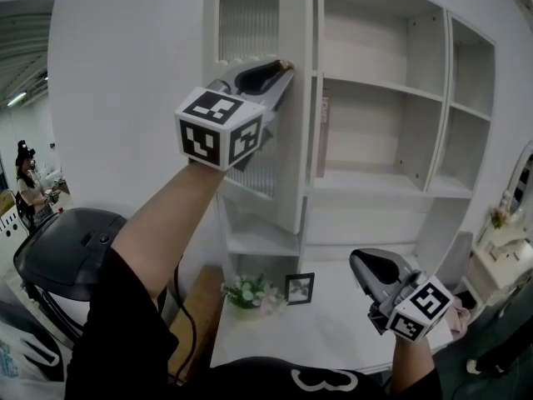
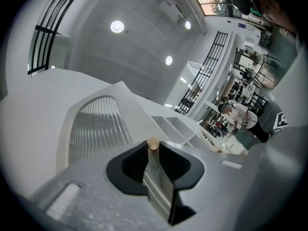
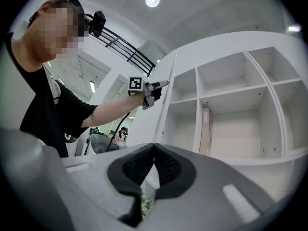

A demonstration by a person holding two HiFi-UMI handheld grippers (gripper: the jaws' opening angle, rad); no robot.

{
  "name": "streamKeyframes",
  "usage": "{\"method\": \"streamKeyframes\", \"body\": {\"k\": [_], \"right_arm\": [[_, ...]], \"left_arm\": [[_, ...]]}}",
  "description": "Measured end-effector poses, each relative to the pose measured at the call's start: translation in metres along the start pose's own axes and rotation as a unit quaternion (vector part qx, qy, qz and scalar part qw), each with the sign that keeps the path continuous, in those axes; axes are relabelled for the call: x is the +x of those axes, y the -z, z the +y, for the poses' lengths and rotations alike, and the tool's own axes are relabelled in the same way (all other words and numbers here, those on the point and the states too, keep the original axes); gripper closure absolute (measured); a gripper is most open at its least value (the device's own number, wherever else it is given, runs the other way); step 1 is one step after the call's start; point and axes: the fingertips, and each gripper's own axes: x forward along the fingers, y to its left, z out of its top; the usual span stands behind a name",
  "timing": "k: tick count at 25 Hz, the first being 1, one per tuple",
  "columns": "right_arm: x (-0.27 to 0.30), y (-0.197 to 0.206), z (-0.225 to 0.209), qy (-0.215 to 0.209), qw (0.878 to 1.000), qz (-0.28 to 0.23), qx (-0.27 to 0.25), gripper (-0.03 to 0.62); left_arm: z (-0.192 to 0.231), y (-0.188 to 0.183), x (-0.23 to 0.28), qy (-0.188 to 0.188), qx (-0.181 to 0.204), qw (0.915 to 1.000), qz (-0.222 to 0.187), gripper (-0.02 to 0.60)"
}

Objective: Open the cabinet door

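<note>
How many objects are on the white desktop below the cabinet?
2: a white-flower bouquet with green leaves at left, a black-framed picture just right of it. The right gripper may hide more.

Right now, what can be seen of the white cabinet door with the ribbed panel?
The white cabinet door is a tall, painted-looking frame around an arched ribbed translucent panel. It stands upright, swung well out from the open white shelves. A small round tan knob sits at its free edge. The left tool is clamped on that thin edge just by the knob.
</note>
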Motion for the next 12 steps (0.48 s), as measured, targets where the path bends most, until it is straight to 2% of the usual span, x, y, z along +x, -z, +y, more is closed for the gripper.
{"method": "streamKeyframes", "body": {"k": [12], "right_arm": [[0.011,0.002,0.044,0.013,1.000,0.017,0.004,0.592]], "left_arm": [[0.011,-0.017,-0.034,0.027,-0.021,0.9991,-0.024,0.506]]}}
